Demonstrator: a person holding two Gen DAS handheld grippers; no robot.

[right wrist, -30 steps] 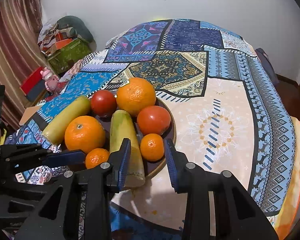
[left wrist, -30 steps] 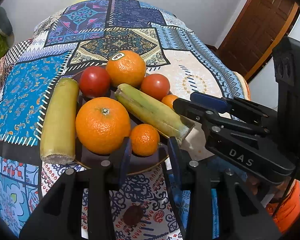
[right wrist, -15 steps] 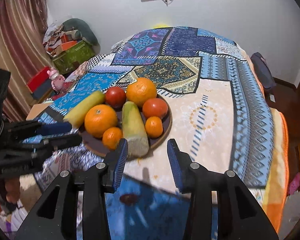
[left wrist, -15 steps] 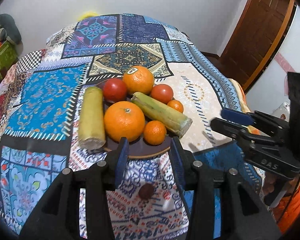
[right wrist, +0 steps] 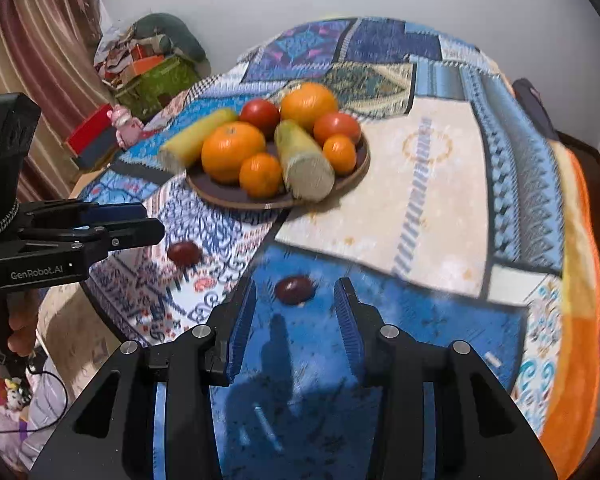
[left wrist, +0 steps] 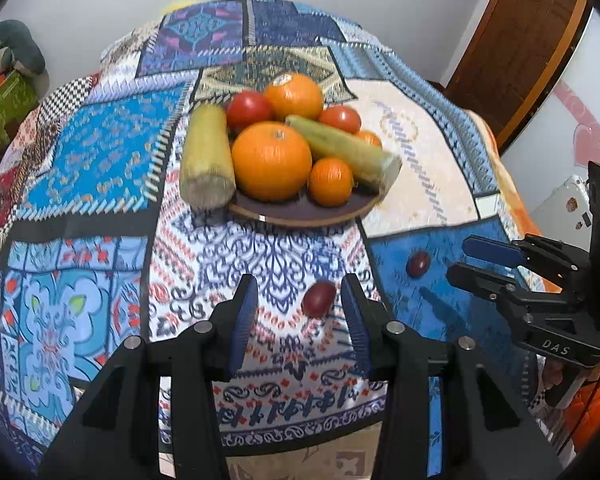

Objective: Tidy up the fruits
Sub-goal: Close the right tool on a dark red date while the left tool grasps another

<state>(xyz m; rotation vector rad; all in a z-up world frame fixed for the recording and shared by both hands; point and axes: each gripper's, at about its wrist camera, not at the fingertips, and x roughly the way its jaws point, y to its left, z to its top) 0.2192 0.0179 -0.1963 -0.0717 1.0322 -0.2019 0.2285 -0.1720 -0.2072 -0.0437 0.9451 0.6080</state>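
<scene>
Meanwhile both grippers had drawn back from the plate (left wrist: 300,216) since a second earlier, when their fingers sat right at its near rim. The left gripper (left wrist: 298,316) now hovered over the white-and-blue patch of the cloth (left wrist: 100,160) near the table edge, its fingers apart and holding nothing. A small dark red fruit (left wrist: 319,298), hidden at the start and only half seen half a second before, lay between its fingertips on the cloth, closer to the right finger; I could not tell whether it touched. The right gripper (right wrist: 295,312) had likewise pulled back over the blue patch, fingers apart and empty, with a second dark fruit (right wrist: 294,289) lying on the cloth between its tips. In the left view that second fruit (left wrist: 418,264) sat to the right, near the right gripper's fingertips.

The pile on the plate looked unchanged: a big orange (left wrist: 272,160) in front, another orange with a sticker (left wrist: 294,95) behind, two tomatoes (left wrist: 248,109), small mandarins (left wrist: 331,181), and a pale green stalk (left wrist: 344,148) lying across. A second stalk (left wrist: 206,156) leaned on the plate's left rim, its cut end on the cloth.

As for writing, the right gripper's body read "DAS" in the left view, and the left gripper's body read "GenRobot.AI" in the right view. The sticker's print was too small to read.
</scene>
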